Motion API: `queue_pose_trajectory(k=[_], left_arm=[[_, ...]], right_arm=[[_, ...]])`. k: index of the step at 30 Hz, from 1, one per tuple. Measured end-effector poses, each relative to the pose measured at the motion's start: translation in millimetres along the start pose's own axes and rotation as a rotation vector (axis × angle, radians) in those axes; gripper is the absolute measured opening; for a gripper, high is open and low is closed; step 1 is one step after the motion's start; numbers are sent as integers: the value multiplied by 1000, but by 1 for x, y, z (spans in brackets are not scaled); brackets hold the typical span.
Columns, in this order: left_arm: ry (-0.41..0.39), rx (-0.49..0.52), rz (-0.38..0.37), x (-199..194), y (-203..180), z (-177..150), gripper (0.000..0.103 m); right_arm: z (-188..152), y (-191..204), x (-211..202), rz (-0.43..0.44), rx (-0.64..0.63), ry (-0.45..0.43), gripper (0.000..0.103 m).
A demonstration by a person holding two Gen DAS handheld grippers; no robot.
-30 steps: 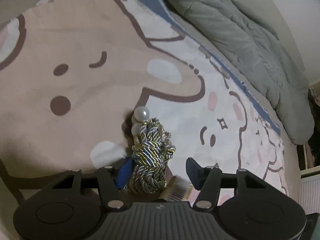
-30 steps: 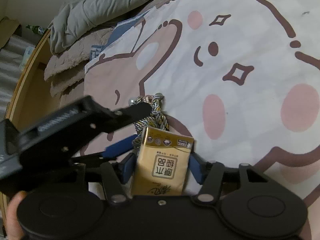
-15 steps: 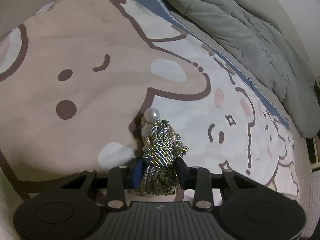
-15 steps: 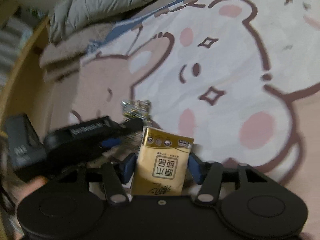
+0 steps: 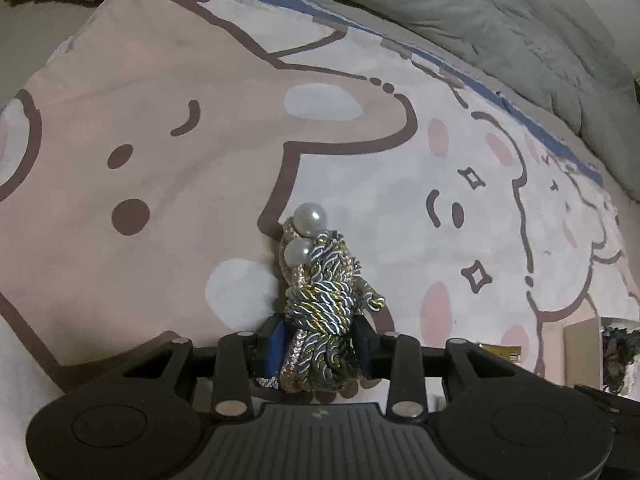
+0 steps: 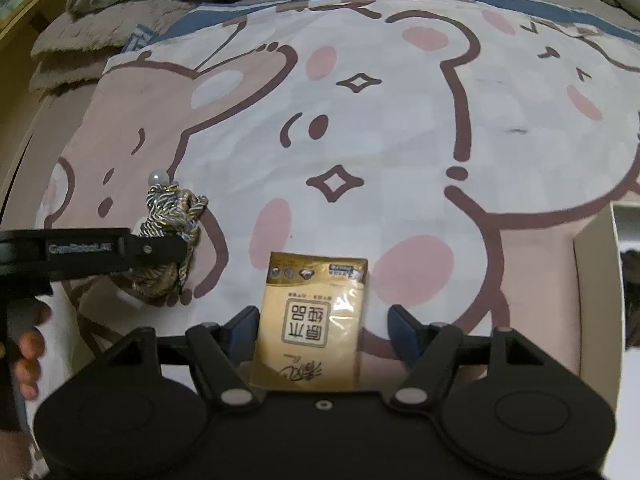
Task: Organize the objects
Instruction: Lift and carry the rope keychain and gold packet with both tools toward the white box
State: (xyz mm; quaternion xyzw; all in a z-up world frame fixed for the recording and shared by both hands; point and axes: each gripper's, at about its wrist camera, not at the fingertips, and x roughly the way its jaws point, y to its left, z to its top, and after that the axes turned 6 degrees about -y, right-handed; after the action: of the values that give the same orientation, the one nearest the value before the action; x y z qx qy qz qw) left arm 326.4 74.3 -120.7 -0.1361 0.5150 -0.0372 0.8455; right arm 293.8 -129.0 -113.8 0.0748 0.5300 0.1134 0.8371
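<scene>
My left gripper [image 5: 320, 342] is shut on a bundle of twisted grey, gold and white cord [image 5: 322, 304] with two pearl beads [image 5: 309, 219] at its far end, held above the bedspread. The same bundle [image 6: 173, 224] and the left gripper's body [image 6: 92, 250] show at the left of the right wrist view. My right gripper [image 6: 322, 326] is open. A gold tissue pack [image 6: 314, 320] with dark lettering lies between its fingers; the left pad touches it, the right pad stands clear.
A cartoon-bear bedspread [image 6: 400, 140] covers the bed. A grey quilt [image 5: 480, 12] is bunched along the far side. A white box's rim [image 6: 596, 280] stands at the right, also visible in the left wrist view [image 5: 582, 354]. A wooden bed frame [image 6: 16, 64] runs along the left.
My left gripper closed on the cord bundle and lifted it away to the left. My right gripper opened around the tissue pack, which it held shut before.
</scene>
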Motion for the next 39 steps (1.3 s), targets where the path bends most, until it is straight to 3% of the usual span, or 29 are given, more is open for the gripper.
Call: queue_pose_trajectory(k=[5, 7, 11, 15, 28, 39], left_arm=[[-6, 50, 20, 2, -8, -1, 37], [-14, 53, 22, 0, -9, -1, 36], [-55, 61, 24, -12, -13, -2, 35], [-105, 84, 2, -34, -19, -3, 35], [-255, 173, 28, -110, -35, -20, 36], [-336, 204, -30, -161, -50, -44, 36]], right_arm=[[-6, 10, 2, -15, -14, 27, 70], [-8, 17, 2, -23, -49, 36, 57], [-9, 19, -2, -15, -69, 27, 55], [-7, 17, -19, -8, -106, -39, 55], [-8, 7, -85, 30, -104, -223, 55], [-20, 14, -131, 44, -132, -336, 55]])
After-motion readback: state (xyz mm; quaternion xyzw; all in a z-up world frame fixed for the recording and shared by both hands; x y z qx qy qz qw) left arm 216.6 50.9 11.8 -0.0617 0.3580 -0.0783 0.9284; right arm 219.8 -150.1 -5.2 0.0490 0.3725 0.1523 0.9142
